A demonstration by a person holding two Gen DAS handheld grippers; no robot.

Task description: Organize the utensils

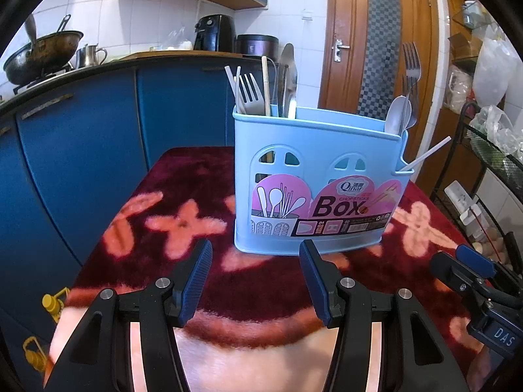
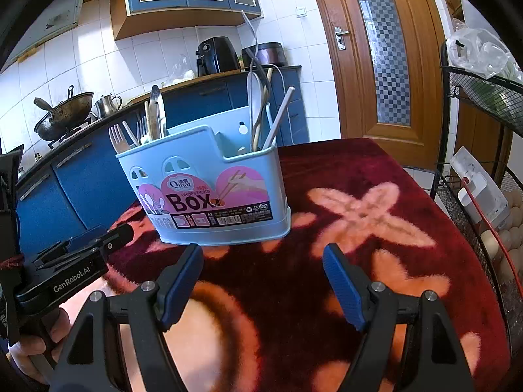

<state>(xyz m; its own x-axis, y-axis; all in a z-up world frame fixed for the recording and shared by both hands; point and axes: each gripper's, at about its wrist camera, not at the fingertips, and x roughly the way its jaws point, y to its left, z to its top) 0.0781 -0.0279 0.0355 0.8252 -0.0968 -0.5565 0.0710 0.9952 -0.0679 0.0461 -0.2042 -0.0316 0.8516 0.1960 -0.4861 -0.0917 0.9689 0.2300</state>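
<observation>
A light blue chopsticks box [image 1: 313, 176] stands upright on a dark red floral cloth [image 1: 183, 222]. It holds forks, chopsticks and a metal tong on its left side [image 1: 261, 91], and spoons, a fork and a white straw on its right side [image 1: 403, 111]. My left gripper [image 1: 255, 277] is open and empty, just in front of the box. My right gripper [image 2: 263, 281] is open and empty, in front of the box [image 2: 209, 183] and slightly to its right. The right gripper also shows in the left wrist view [image 1: 470, 268], and the left gripper shows in the right wrist view [image 2: 81, 251].
Blue kitchen cabinets [image 1: 98, 137] with a wok [image 1: 42, 54] stand behind the table on the left. A wooden door [image 1: 382, 45] is behind. A black wire rack [image 2: 483, 176] with eggs and bags stands close to the table's right edge.
</observation>
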